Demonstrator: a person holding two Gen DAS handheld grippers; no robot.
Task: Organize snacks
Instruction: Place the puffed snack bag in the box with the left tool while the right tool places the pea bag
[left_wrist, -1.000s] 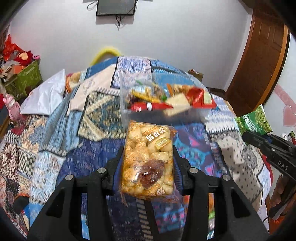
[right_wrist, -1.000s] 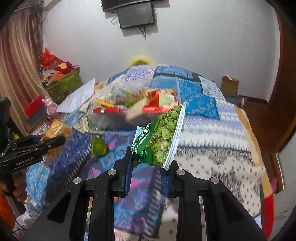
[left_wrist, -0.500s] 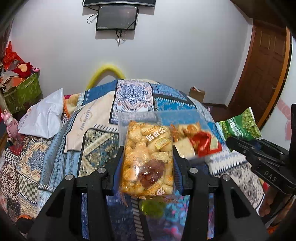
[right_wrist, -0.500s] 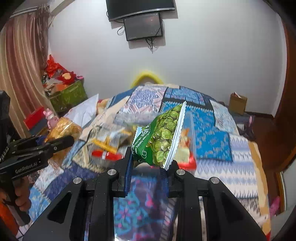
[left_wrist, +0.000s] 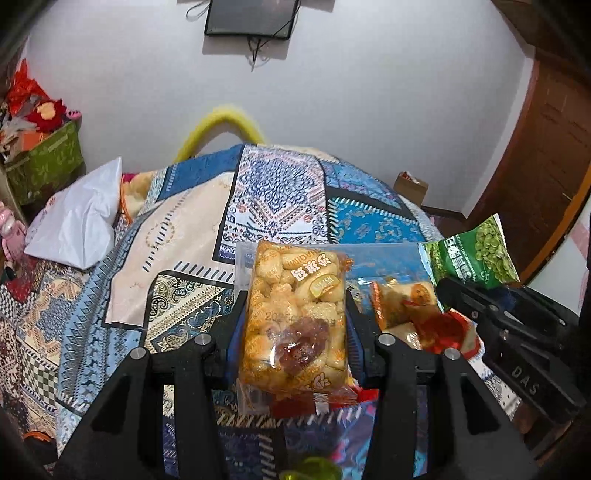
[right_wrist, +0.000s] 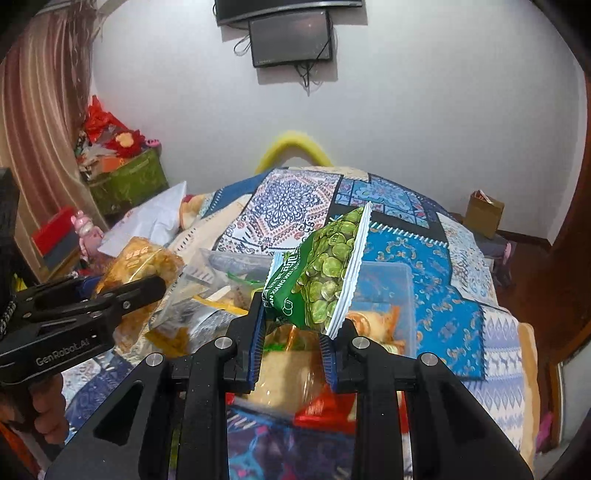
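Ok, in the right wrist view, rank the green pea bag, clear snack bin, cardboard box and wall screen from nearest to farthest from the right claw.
1. Green pea bag, gripped in the right claw.
2. Clear snack bin, just beyond, below.
3. Cardboard box, far right on the floor.
4. Wall screen, top centre.

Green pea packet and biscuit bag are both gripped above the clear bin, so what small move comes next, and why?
Probably lower both a little, then release. The right hand-held gripper clamps the green pea packet, the left hand-held gripper the biscuit bag, both above the clear plastic bin already holding snacks.
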